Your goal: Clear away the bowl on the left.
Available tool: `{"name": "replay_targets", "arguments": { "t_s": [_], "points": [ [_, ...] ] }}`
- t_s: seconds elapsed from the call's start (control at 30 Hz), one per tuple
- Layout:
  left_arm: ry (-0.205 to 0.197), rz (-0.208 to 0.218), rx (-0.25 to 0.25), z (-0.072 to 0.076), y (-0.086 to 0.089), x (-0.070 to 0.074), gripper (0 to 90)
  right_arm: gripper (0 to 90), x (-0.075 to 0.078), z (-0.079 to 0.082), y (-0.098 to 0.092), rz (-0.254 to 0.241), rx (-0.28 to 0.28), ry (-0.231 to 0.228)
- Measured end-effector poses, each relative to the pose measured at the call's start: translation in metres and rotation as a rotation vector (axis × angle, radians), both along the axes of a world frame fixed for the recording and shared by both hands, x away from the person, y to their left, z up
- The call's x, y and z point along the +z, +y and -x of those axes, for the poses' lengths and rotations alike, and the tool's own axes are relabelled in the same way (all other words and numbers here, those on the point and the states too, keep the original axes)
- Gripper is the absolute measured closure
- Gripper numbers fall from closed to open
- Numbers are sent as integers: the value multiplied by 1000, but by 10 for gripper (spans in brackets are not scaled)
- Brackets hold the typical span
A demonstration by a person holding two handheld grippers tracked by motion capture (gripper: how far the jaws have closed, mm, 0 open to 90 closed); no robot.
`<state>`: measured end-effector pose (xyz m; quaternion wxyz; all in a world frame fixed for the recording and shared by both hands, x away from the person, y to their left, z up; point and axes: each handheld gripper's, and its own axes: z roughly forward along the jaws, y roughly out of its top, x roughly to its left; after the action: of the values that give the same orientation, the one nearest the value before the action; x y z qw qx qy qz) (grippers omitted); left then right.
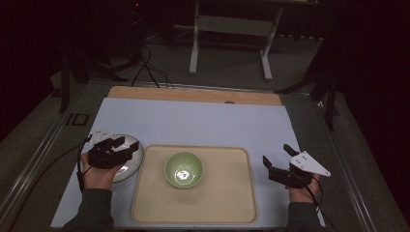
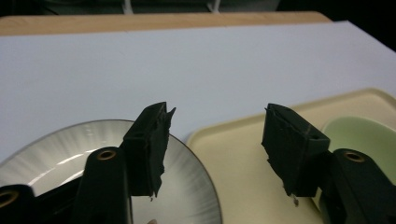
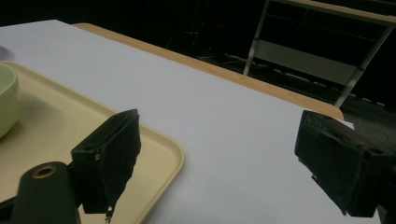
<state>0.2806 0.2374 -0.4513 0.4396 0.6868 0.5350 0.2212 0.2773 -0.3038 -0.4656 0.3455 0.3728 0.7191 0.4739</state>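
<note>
The counter carries a white sheet over most of its top, with a strip of bare wood showing along the far edge. Beyond it, on the floor, stand a white metal frame and some dark cables.

A beige tray with rounded corners lies on the near middle of the counter. A pale green bowl stands upright on the tray, in its far left half, apart from the tray's rim. The bowl looks empty, with a glint of light on its inner bottom.

A grey-white plate with a darker rim lies on the counter just beside the tray's far left corner. In the left gripper view the plate shows fine radial streaks, and its rim lies close to the tray's edge; whether the two touch cannot be told.

The left gripper hovers over the plate, held in the person's left hand. Its jaws are spread wide and grasp nothing: the left jaw stands over the plate, the right jaw over the tray near the bowl.

The right gripper is held to the right of the tray, over the white sheet, in the person's right hand. Its jaws are likewise released, wide apart and empty. In the right gripper view the left jaw stands over the tray's right corner and the right jaw over the bare sheet.
</note>
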Motion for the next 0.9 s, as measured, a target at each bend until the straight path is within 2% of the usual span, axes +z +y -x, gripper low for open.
{"name": "replay_targets", "arguments": {
  "t_s": [0.13, 0.2, 0.3, 0.47, 0.57, 0.77, 0.9],
  "points": [
    [-33, -5, 25, 4, 13, 1, 390, 139, 0, 0, -1, -2, -2, -2],
    [-44, 16, 29, 6, 19, 1, 382, 138, 0, 0, -1, -6, -5, -1],
    [-52, 21, 46, 8, 28, 1, 370, 138, 0, 0, -1, -9, -7, 0],
    [-73, 21, 120, 12, 41, -1, 344, 138, 1, 0, -3, -9, -12, -3],
    [-77, -9, 159, 13, 45, -4, 332, 138, 1, 0, -3, -13, -15, -2],
    [-93, -102, 167, 12, 46, -5, 294, 138, 0, 0, -3, -11, -16, -1],
    [-108, -111, 170, 13, 46, -6, 245, 138, 1, 1, -5, -16, -22, 0]
  ]
}}
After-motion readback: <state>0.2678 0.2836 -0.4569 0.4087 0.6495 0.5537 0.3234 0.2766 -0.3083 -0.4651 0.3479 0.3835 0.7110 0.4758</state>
